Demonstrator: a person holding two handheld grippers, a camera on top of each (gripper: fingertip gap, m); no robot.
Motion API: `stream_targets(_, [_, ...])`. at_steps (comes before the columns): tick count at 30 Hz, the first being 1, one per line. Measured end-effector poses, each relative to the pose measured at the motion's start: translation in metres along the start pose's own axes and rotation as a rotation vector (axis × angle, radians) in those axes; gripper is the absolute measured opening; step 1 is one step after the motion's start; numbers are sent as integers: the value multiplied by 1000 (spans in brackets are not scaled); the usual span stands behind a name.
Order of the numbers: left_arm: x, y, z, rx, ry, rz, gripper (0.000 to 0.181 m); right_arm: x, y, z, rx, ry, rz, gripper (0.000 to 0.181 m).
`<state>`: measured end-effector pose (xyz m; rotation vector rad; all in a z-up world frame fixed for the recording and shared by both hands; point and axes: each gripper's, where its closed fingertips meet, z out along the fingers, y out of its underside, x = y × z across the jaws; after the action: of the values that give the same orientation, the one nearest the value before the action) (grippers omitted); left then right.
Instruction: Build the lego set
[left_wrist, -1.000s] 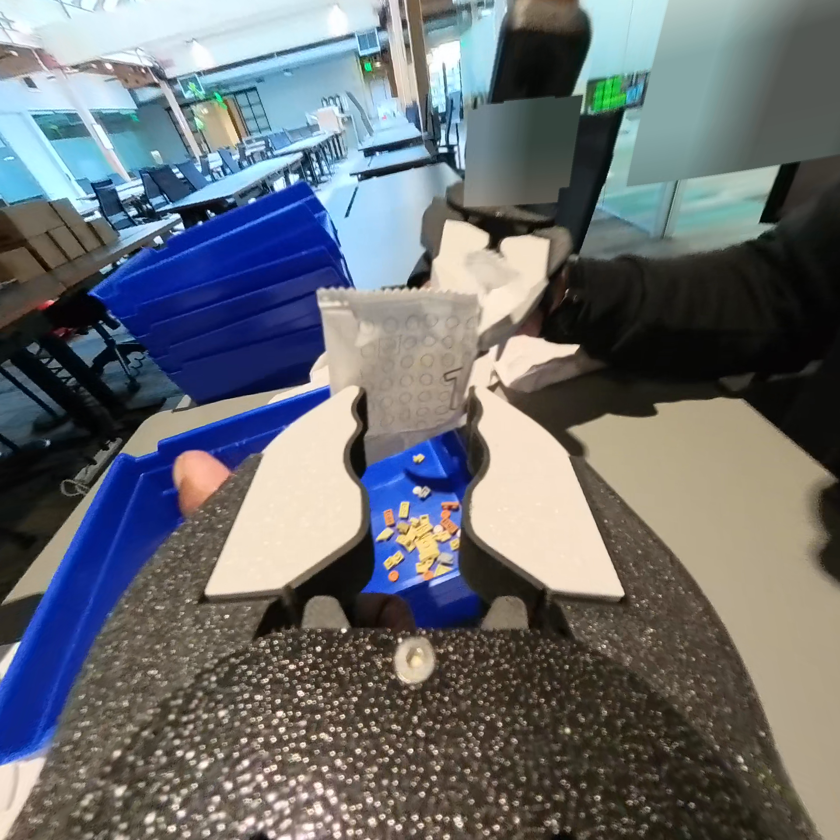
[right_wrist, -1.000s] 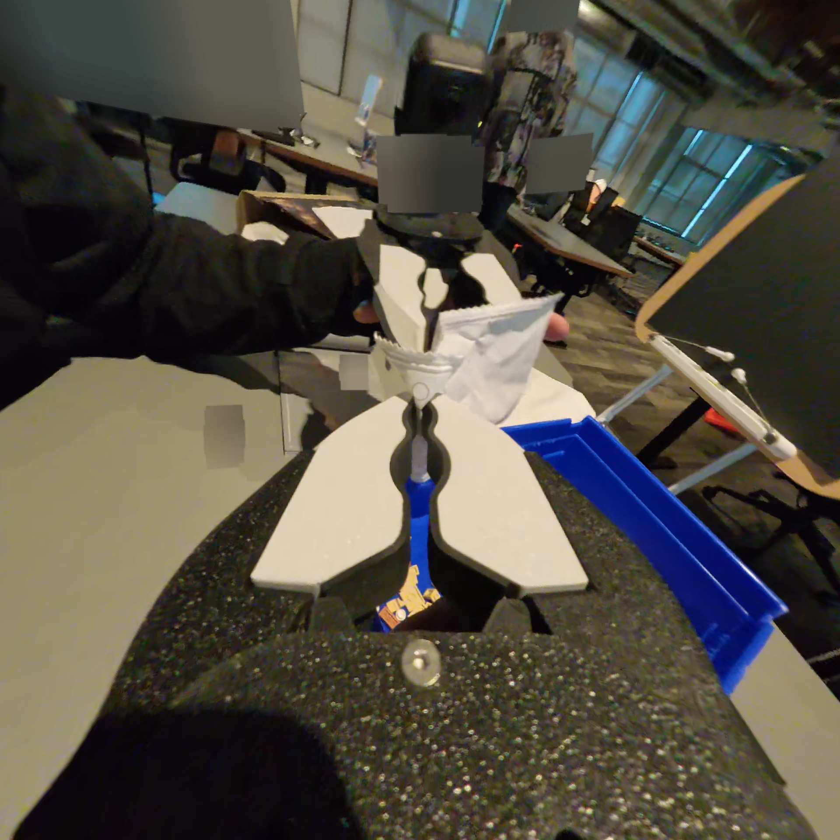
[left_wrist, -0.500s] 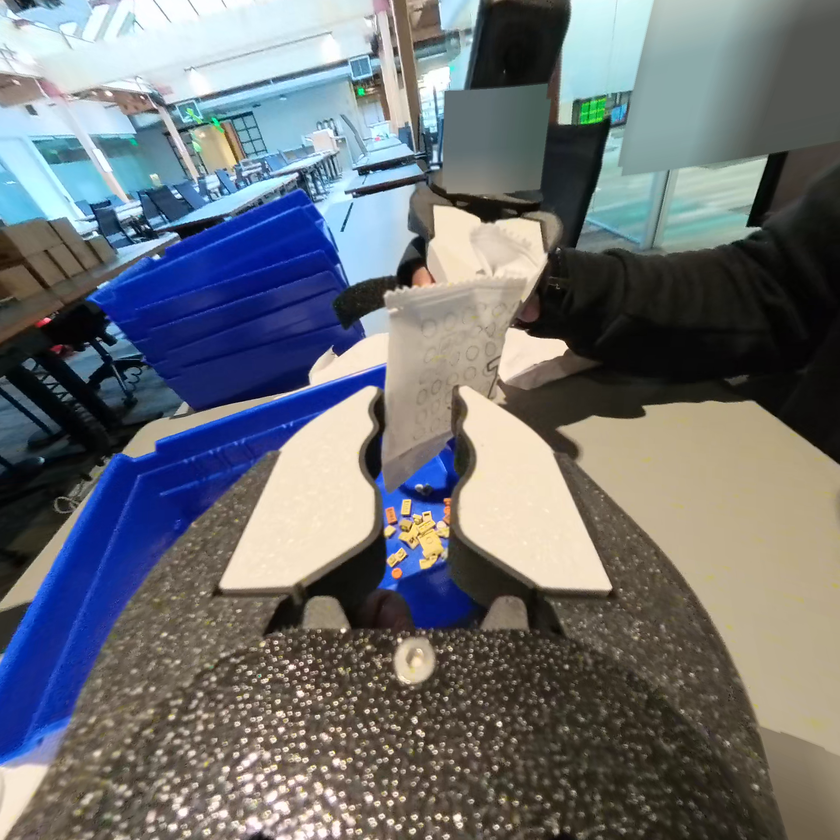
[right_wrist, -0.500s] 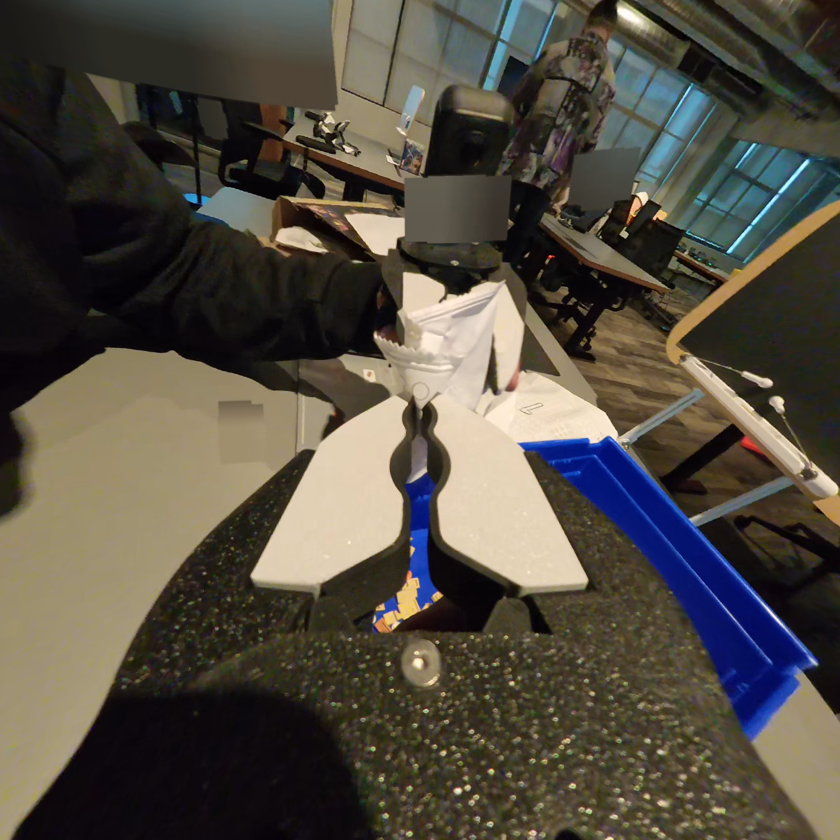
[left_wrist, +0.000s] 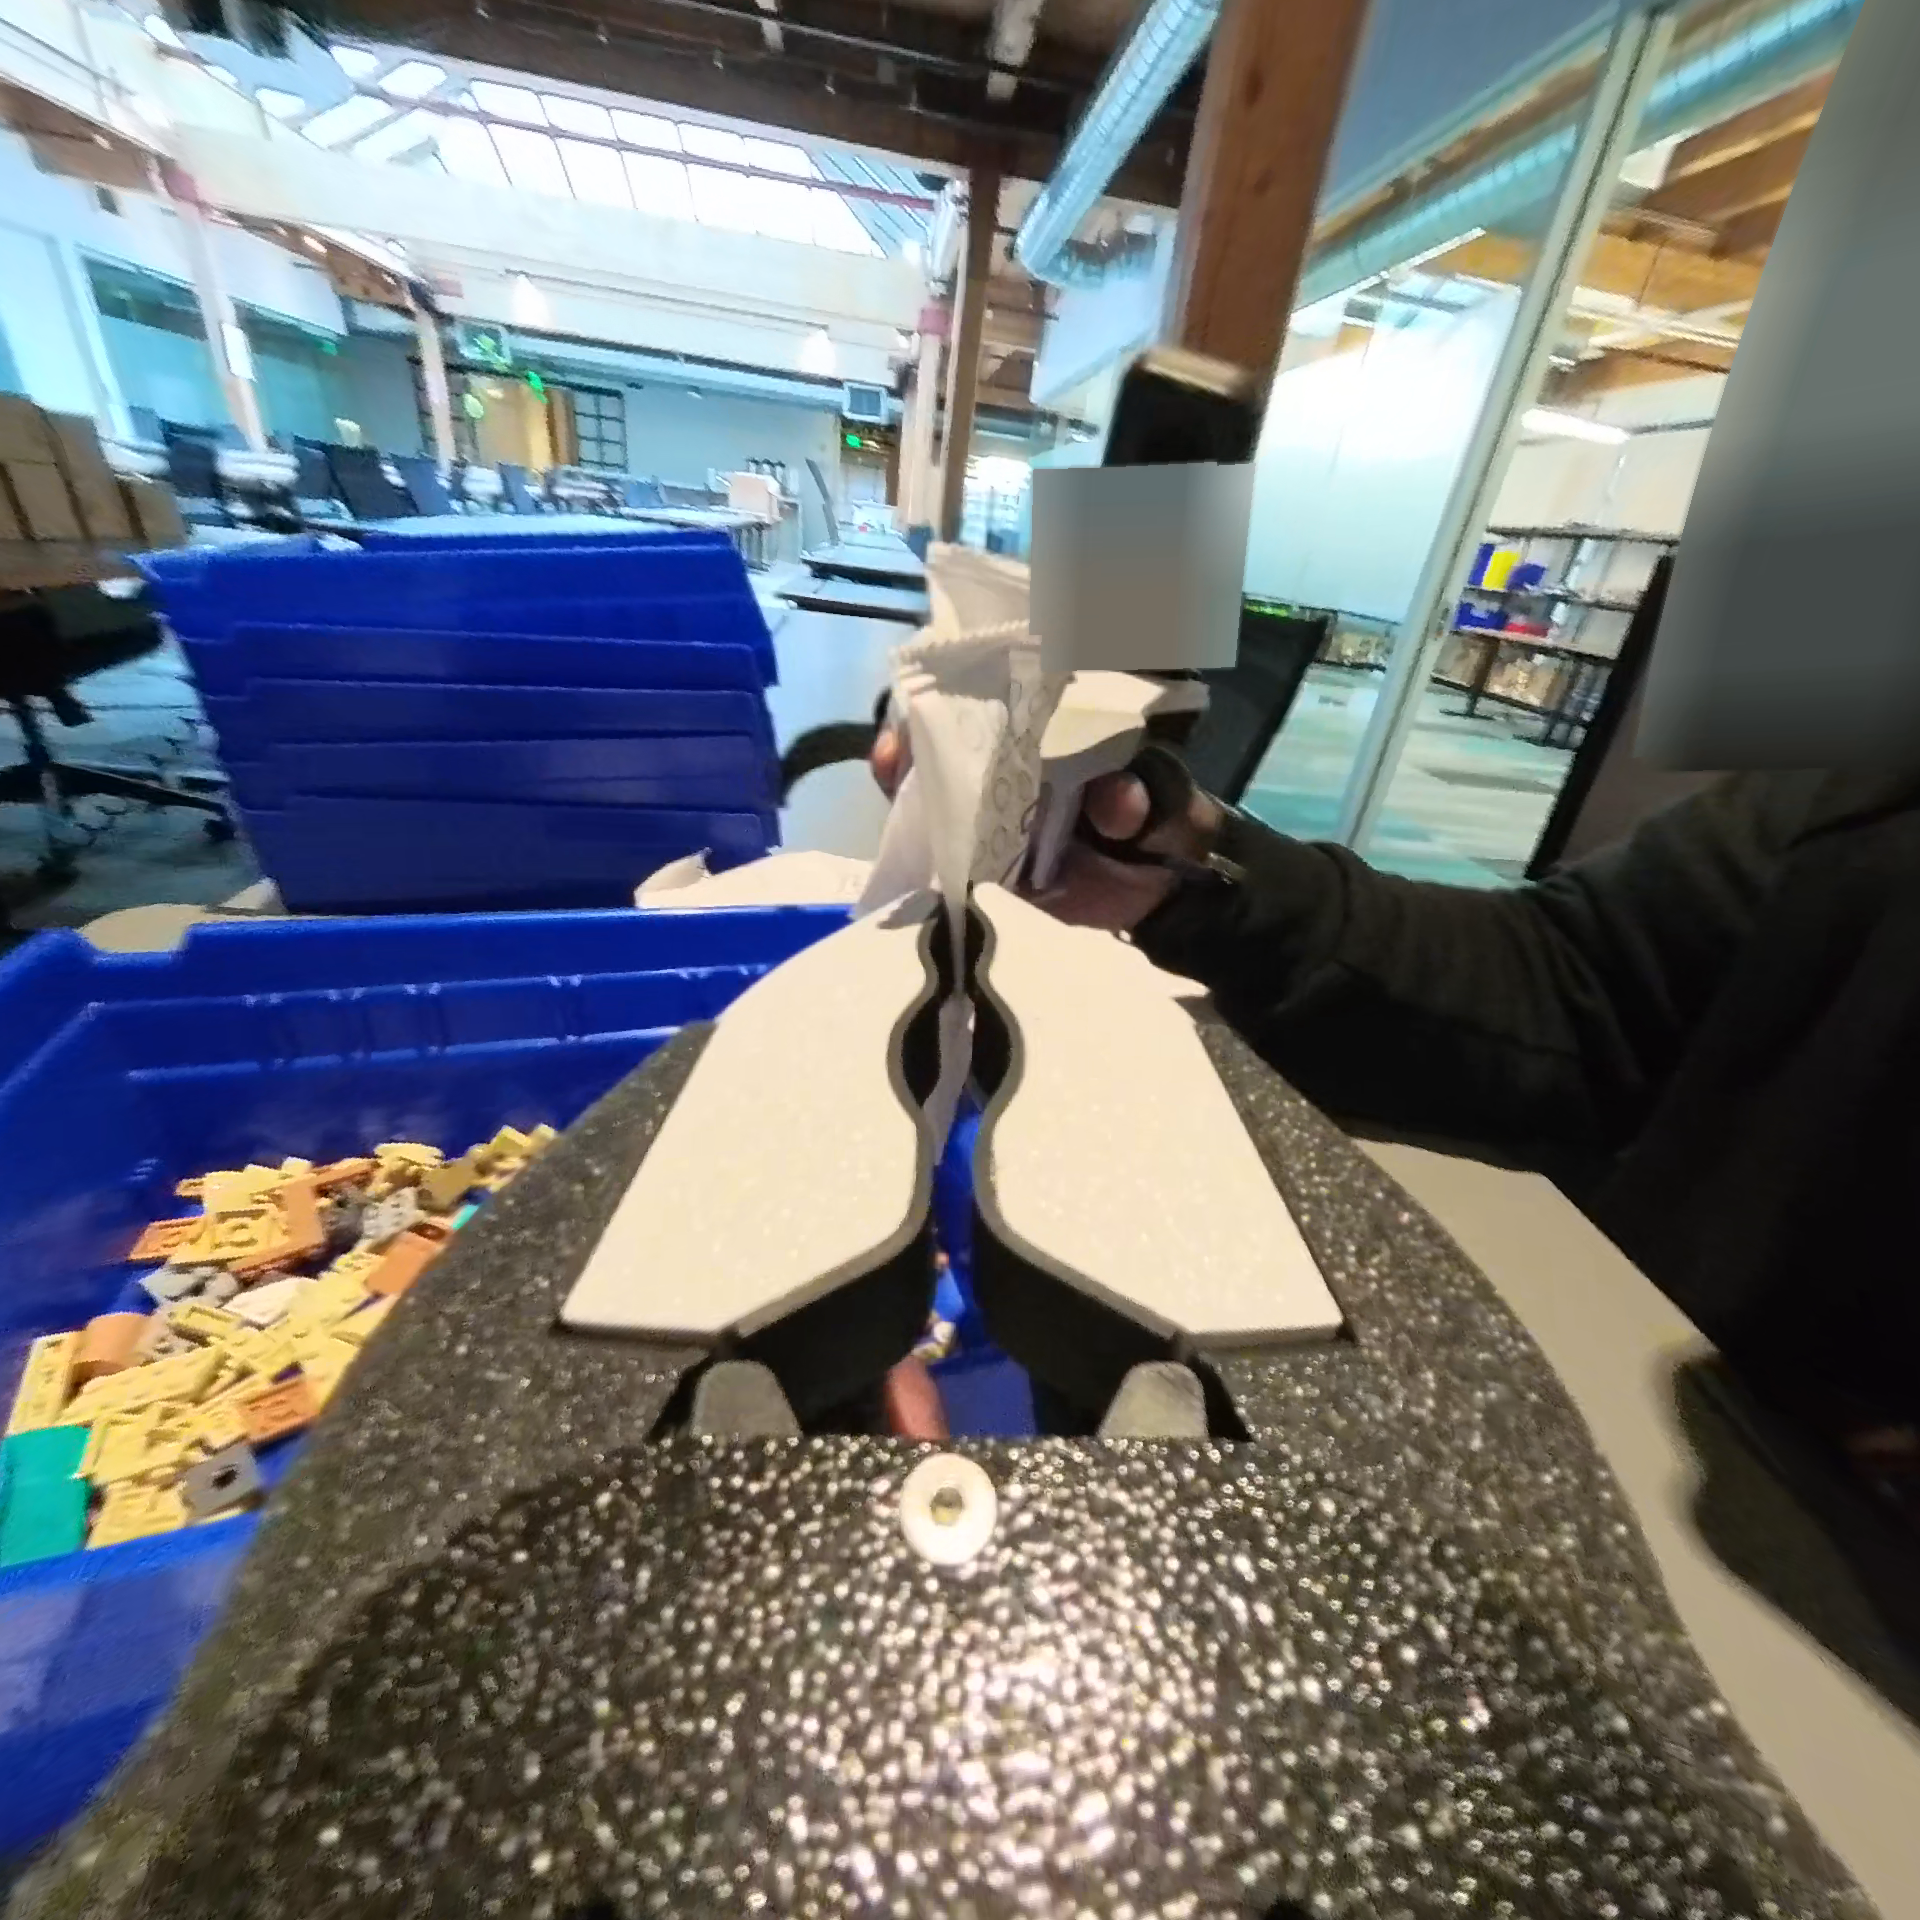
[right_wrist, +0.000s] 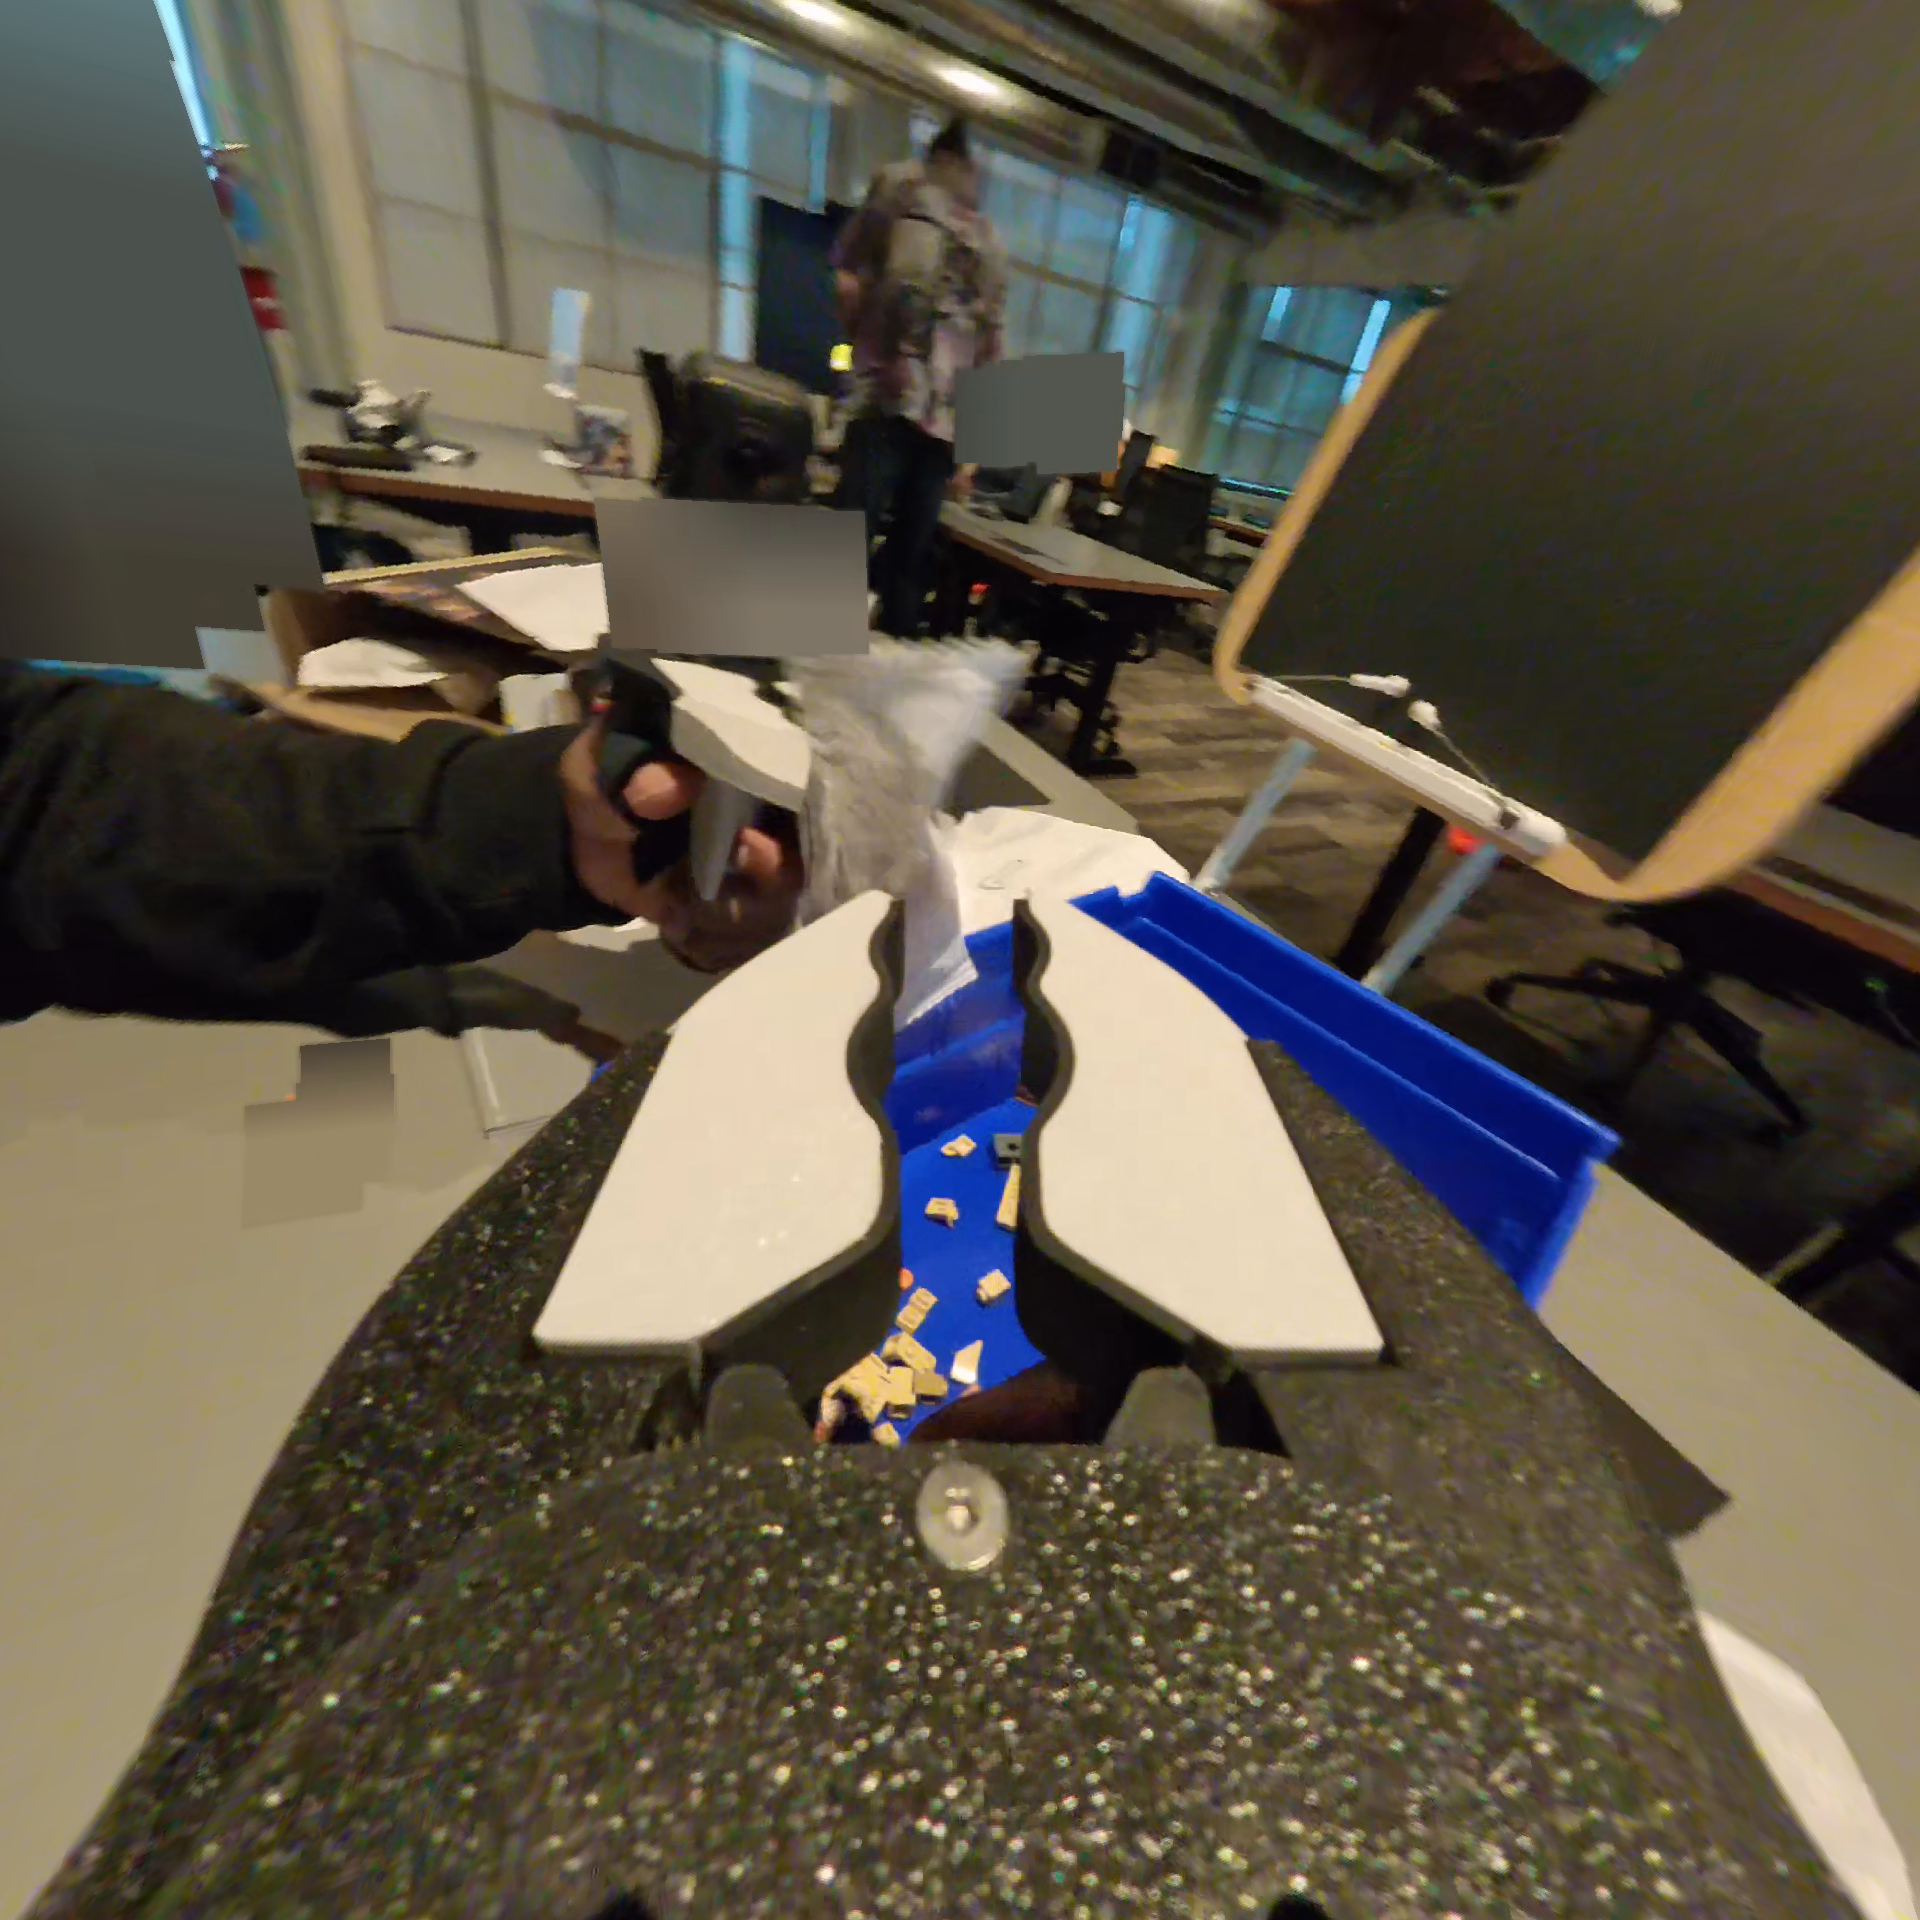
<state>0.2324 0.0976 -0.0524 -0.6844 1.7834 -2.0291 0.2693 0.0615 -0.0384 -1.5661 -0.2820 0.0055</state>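
Many small tan and orange lego pieces (left_wrist: 208, 1320) already lie loose in the blue plastic bin (left_wrist: 343, 997) — nothing assembled — the left gripper (left_wrist: 961, 914) pinching the emptied white paper bag (left_wrist: 961, 769), the right gripper (right_wrist: 956, 914) spread.

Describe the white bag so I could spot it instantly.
Find the big blue bin of small bricks. Above it the left tool pinches a white paper bag. It alone hangs in the air, crumpled, with a zigzag-cut top edge.

Stacked blue bins (left_wrist: 488, 717), cardboard box (right_wrist: 416, 665)
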Motion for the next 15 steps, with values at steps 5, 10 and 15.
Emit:
stream_targets(5, [-14,-20,-5,99,-140,45,0,-10,-6,3,48,74,12,8])
stream_targets(10, [-15,-22,0,82,-248,180,0,-19,-12,20,13,180,-38,9])
stream_targets(15, [1,-24,5,93,-163,201,0,-14,-13,19,48,201,42,13])
